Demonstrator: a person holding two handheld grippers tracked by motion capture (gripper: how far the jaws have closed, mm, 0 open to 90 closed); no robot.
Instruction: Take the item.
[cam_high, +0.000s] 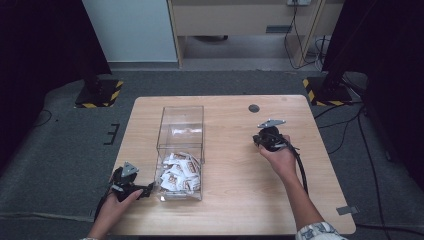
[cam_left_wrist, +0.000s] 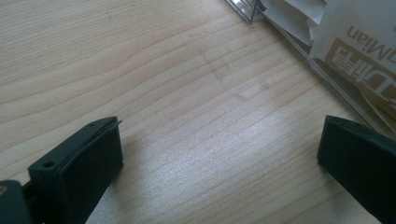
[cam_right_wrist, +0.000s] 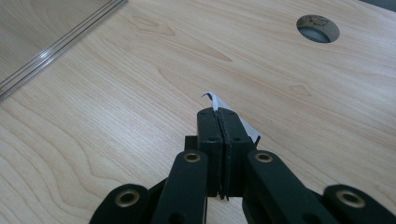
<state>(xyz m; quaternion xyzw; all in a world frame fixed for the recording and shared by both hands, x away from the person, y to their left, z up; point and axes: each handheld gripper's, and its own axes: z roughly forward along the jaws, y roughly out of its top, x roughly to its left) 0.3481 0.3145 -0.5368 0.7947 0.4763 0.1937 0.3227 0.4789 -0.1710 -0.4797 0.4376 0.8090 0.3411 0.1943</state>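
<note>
A tall clear plastic box stands left of the table's middle, its near end holding several white sachets with brown print. My left gripper lies low on the table just left of the box's near corner, jaws wide open over bare wood. Beside the right jaw are the box wall and a printed sachet. My right gripper is right of the box, over the table. It is shut on a thin white sachet that pokes out past the tips.
A round cable hole lies in the wooden table behind the right gripper, also in the right gripper view. The box's base edge runs at that view's upper left. Grey carpet and black stands surround the table.
</note>
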